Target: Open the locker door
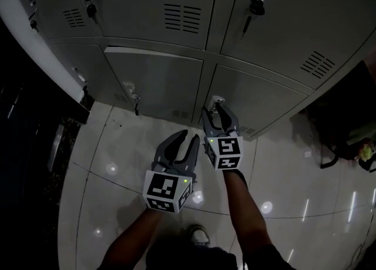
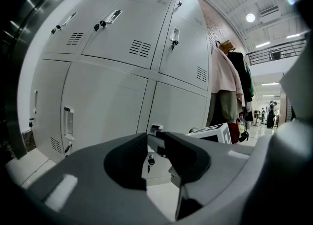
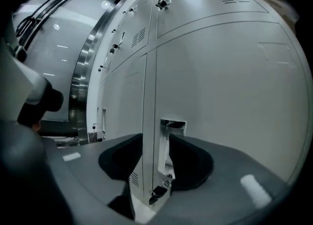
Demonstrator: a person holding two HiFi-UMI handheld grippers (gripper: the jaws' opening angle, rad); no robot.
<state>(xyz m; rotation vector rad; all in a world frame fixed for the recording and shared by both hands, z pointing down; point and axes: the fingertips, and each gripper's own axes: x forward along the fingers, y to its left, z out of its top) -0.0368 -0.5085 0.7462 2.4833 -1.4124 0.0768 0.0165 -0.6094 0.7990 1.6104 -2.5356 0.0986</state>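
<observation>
The locker door [image 1: 264, 101] is the right-hand one in the bottom row of a grey metal bank, plain and matte, with a small vent low down near its hinge-free edge. It sits flush and shut. Its recessed handle [image 1: 217, 100] is set at the door's left edge, and a key [image 3: 157, 190] hangs from the lock just below it.

The right gripper [image 1: 218, 116] is pushed up to that handle. Its fingers are spread wide and released; the handle and the door's edge stand in the gap between them, and neither pad presses on the metal. The left gripper [image 1: 189, 138] hangs back at 7 o'clock from the right one, over the glossy floor tiles [image 1: 106, 145], well apart from the lockers. Its fingers are parted by a narrow gap with nothing in it, only the lockers beyond.

From the head view you get the layout: both forearms, a shoe [image 1: 200, 235] at 6 o'clock, and the neighbouring door [image 1: 158, 81] at 9 o'clock from the handle with its own key dangling. The right gripper view alone shows the handle's chromed recess close up, and a curved metal-trimmed frame [image 3: 83, 72] off at 9 o'clock. The left gripper view alone takes in the room at 3 o'clock: hanging clothes [image 2: 230, 87] beside the lockers and ceiling lights [image 2: 250, 17] above.
</observation>
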